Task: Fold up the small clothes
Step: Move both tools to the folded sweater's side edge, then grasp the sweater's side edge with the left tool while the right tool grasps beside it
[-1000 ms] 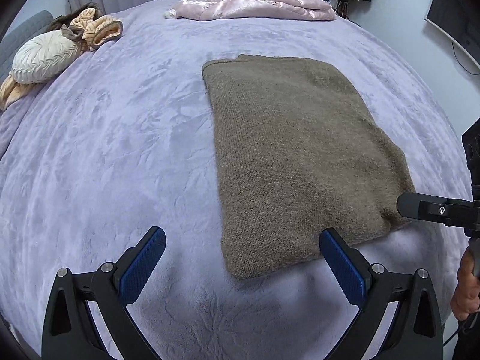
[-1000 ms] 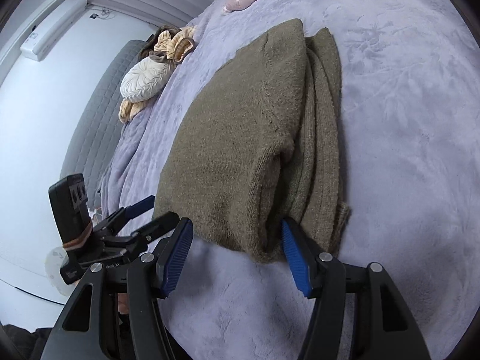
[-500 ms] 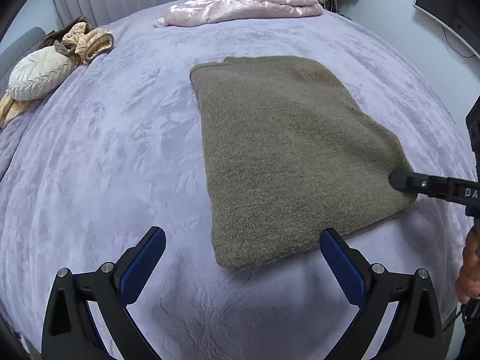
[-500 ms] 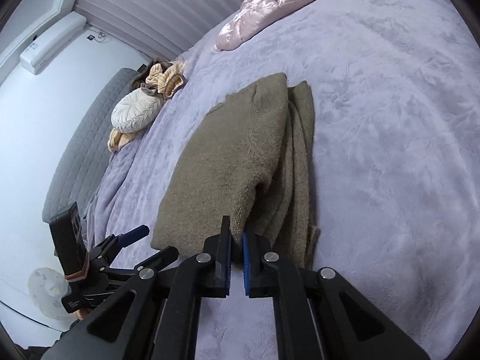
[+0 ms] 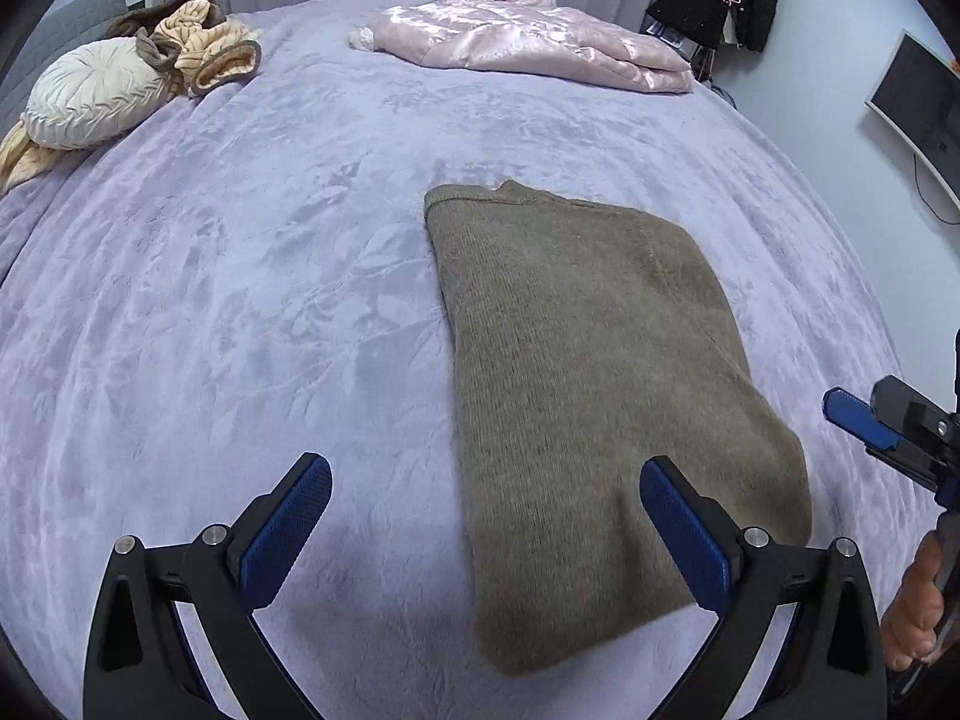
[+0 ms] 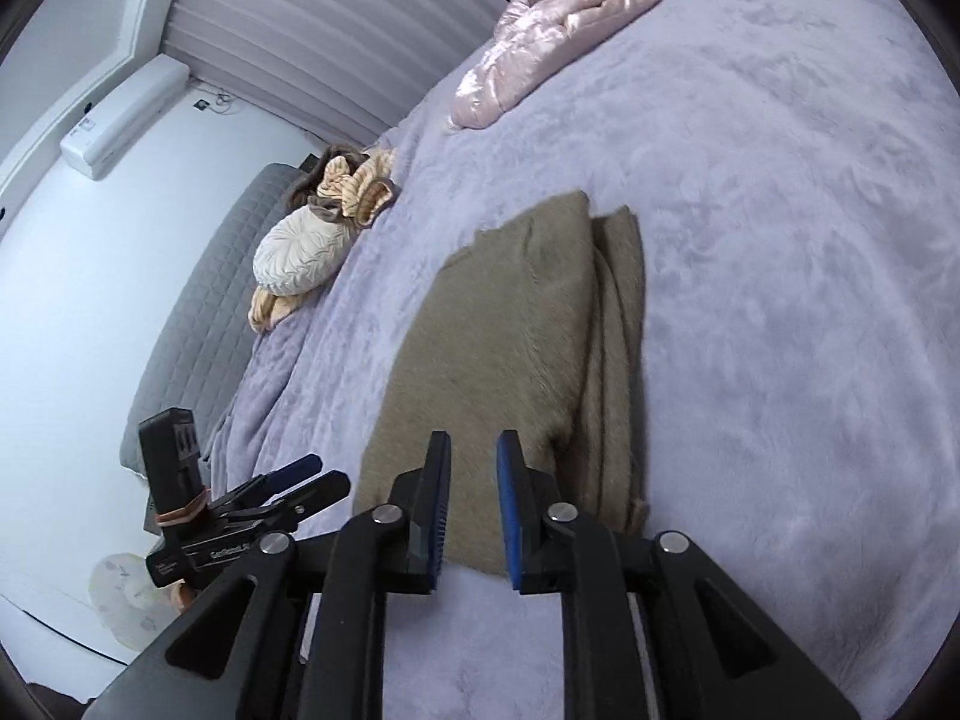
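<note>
One folded olive-brown sweater point(image 5: 594, 396) lay on the lilac bedspread point(image 5: 240, 312), toward the near edge of the bed, with several layered edges showing along its right side in the right wrist view. Two grippers were in sight. The left gripper point(image 5: 486, 531) had its blue-padded jaws spread wide with nothing between them, hovering above the sweater's near left corner and the bare cover beside it. The right gripper point(image 6: 474, 501) had its jaws parted narrowly and opening, above the sweater's near edge, its pads clear of the knit and gripping nothing. Farther up the bed lay one pink satin jacket point(image 5: 528, 36), one round cream cushion point(image 5: 90, 96) and one heap of tan and brown clothes point(image 5: 204, 42) just beside the cushion. One monitor point(image 5: 918, 114) hung on the wall at right. White lettering on the left gripper's body, seen from the right wrist, was too small to read.
</note>
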{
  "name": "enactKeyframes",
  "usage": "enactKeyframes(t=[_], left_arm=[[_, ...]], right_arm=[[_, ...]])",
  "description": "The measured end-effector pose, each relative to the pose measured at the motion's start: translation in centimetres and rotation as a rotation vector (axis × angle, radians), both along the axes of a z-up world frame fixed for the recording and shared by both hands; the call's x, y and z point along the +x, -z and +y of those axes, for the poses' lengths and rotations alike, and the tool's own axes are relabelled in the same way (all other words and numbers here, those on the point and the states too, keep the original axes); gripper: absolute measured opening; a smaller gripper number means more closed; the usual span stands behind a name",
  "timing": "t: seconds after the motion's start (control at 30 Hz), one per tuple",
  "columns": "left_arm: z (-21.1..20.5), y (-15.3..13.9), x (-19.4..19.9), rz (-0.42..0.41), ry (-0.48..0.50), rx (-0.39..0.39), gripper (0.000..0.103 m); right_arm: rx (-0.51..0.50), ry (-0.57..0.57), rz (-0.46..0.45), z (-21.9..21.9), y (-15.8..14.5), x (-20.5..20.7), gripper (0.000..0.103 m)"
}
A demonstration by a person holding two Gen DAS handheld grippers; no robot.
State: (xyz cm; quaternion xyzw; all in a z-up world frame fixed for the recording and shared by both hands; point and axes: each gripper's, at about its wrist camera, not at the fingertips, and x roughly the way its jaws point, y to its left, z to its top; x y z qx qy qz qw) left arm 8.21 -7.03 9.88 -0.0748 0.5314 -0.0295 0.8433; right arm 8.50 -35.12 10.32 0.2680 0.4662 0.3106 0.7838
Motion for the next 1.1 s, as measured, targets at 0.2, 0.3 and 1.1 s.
enactKeyframes(t=[0.2, 0.3, 1.1], left_arm=[[0.8, 4.1, 2.9, 0.101, -0.072, -0.006, 0.103], [0.8, 6.2, 3.1, 0.135, -0.064, -0.006, 0.103], [1.1, 2.5, 4.1, 0.174, 0.043, -0.141, 0.003]], right_arm=[[0.102, -0.089, 0.101, 5.1, 2.8, 4.3, 0.067], [0.025, -0.056, 0.147, 5.6, 5.6, 6.0, 0.064], [-0.089, 0.110, 0.099, -2.2, 2.8, 3.7, 0.088]])
